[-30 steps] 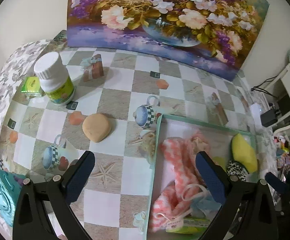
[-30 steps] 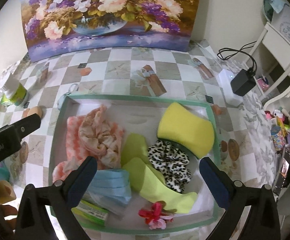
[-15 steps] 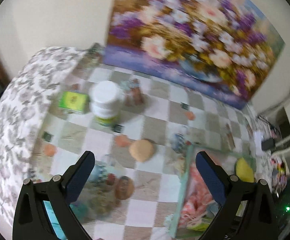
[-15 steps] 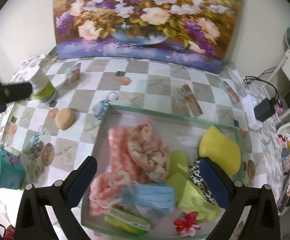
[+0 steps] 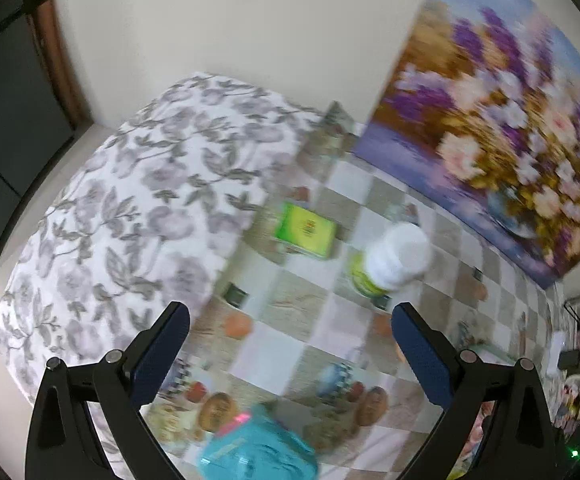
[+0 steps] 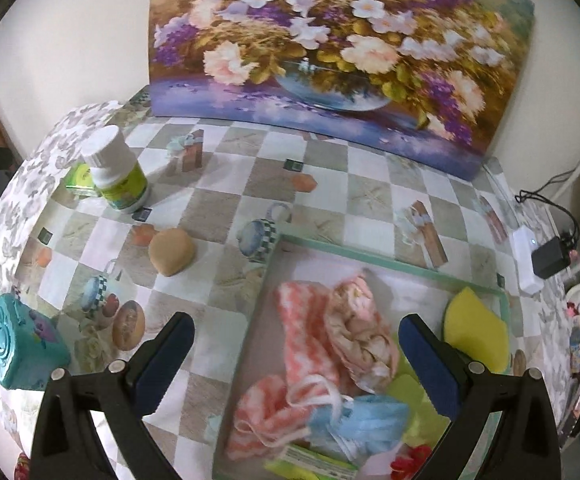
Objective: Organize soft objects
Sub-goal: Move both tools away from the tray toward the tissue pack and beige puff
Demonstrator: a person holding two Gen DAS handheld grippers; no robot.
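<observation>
A cream wall and a floral painting (image 5: 501, 128) stand behind the table (image 5: 290, 344), which wears a checkered cloth in the blurred left wrist view. The left tool (image 5: 290, 352) hangs above it with its fingers spread wide and nothing between them. Ahead of it, slightly right, stands a white-capped bottle (image 5: 389, 260); a green box (image 5: 305, 230) lies just left of that. A teal case (image 5: 256, 448) sits below the tool, near the frame's bottom.

In the right wrist view the same painting (image 6: 329, 44) backs the table (image 6: 329, 184). The right tool (image 6: 295, 360) is also wide open and empty, above the left edge of a green-rimmed tray (image 6: 369, 250). Inside the tray lie a pink knit cloth (image 6: 305, 340), a peach scrunchie (image 6: 359, 332), a blue mask (image 6: 365, 420) and a yellow sponge (image 6: 475, 334). A tan sponge (image 6: 172, 256) rests on the table ahead-left of the tool.
</observation>
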